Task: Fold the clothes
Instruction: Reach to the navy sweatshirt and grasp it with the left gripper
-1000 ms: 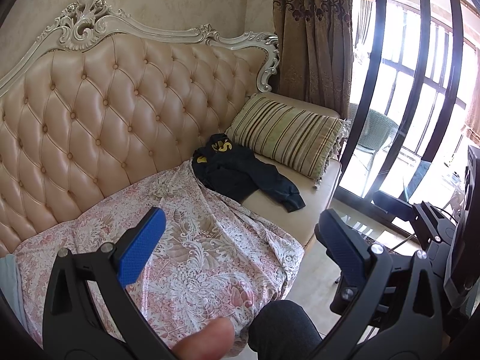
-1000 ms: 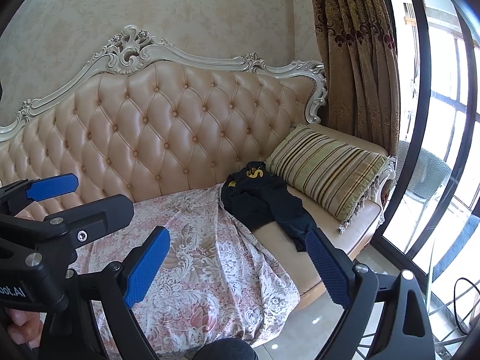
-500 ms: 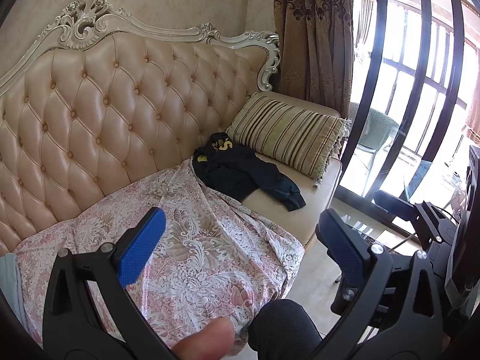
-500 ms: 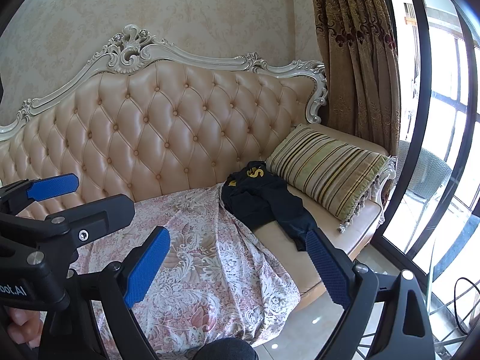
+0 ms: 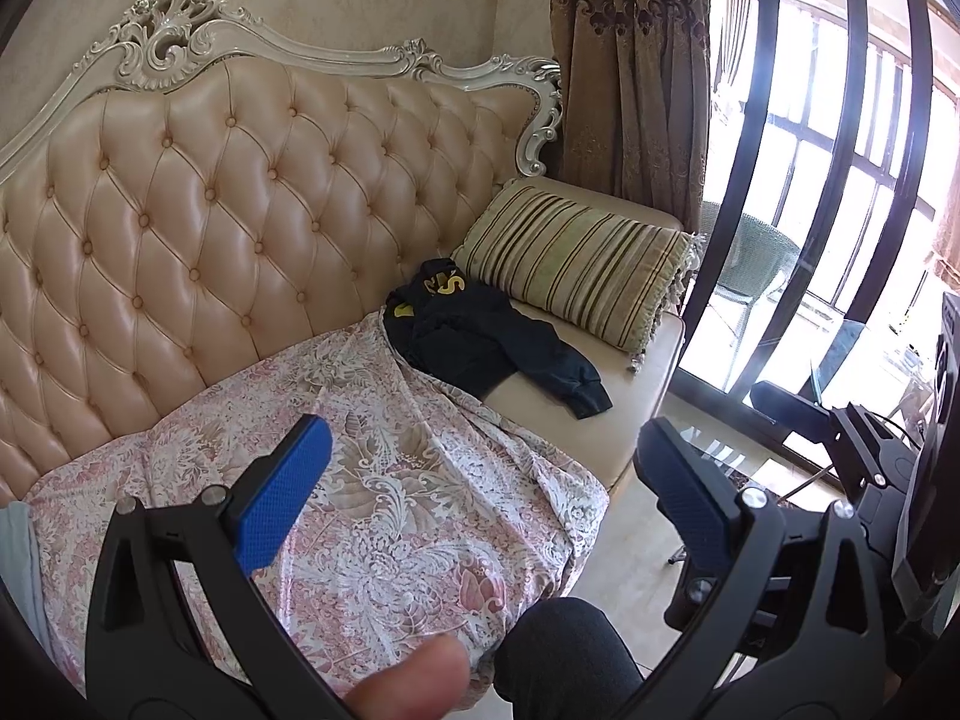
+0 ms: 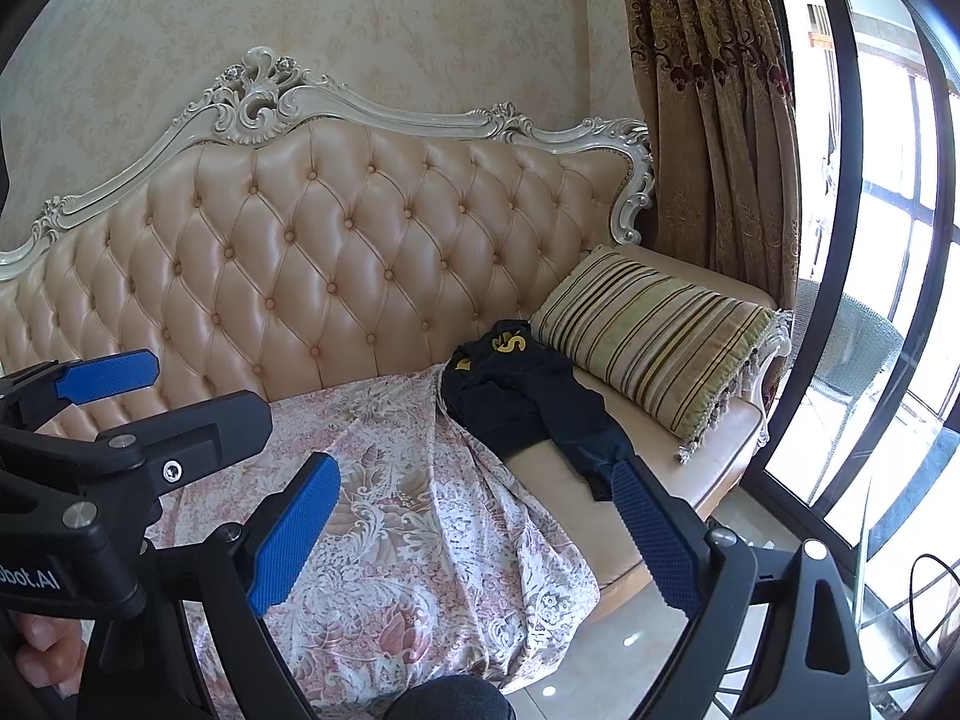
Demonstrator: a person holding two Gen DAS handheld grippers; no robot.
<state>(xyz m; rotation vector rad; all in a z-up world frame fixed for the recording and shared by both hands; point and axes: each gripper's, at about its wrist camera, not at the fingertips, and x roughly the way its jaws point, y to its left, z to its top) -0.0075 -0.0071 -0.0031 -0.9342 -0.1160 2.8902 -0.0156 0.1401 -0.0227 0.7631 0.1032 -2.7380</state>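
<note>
Left wrist view: left gripper [image 5: 480, 504] gapes wide, empty, well short of the dark navy sweatshirt [image 5: 480, 342] crumpled on the sofa seat [image 5: 636, 372] beside the striped cushion [image 5: 576, 258]; its sleeve trails right, toward the seat's front edge. Right gripper [image 6: 474, 534] likewise spread, holding nothing, garment far beyond its fingers

Both wrist cameras look forward from in front of the tufted sofa [image 5: 240, 222], well back from it and angled slightly down, the right-hand view set farther right so the left gripper [image 6: 180, 396] shows at its left edge, both sharing the floral cover [image 6: 420, 516] and striped cushion [image 5: 576, 264].
</note>
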